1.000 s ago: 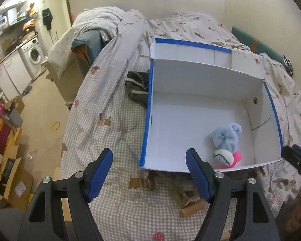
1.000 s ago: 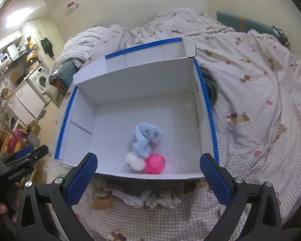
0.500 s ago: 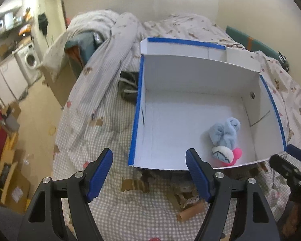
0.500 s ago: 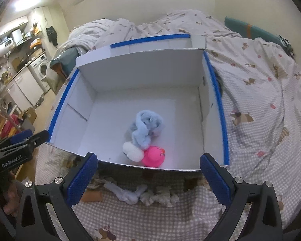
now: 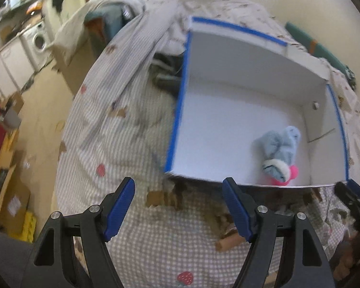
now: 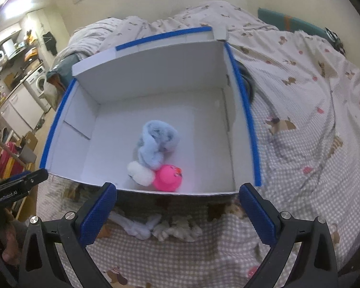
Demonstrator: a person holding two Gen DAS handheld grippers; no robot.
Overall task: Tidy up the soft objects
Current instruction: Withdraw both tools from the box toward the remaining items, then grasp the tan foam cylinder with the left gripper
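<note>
A bed fills most of both views, covered in a pale checked quilt printed with small brown dogs and red strawberries. On it sits a large white cardboard box, open at the top, with blue tape along its left, right and far edges. Inside the box, close to its near wall, three soft toys lie touching one another: a fluffy light-blue plush toy, the largest, twisted into a loose knot; a bright pink duck at its near right; and a white fluffy ball at its near left. In the left wrist view the same cluster sits toward the box's near right corner, the blue toy above the pink one.

Outside the box, on the quilt just in front of its near wall, lie white cloth pieces, crumpled and knotted.

The right gripper points steeply down over the box's near wall, its blue-padded fingers spread wide with nothing between them. The left gripper points steeply down at the quilt near the box's near left corner, its fingers also apart and empty. A hand holding the left gripper shows at the left edge of the right wrist view.
</note>
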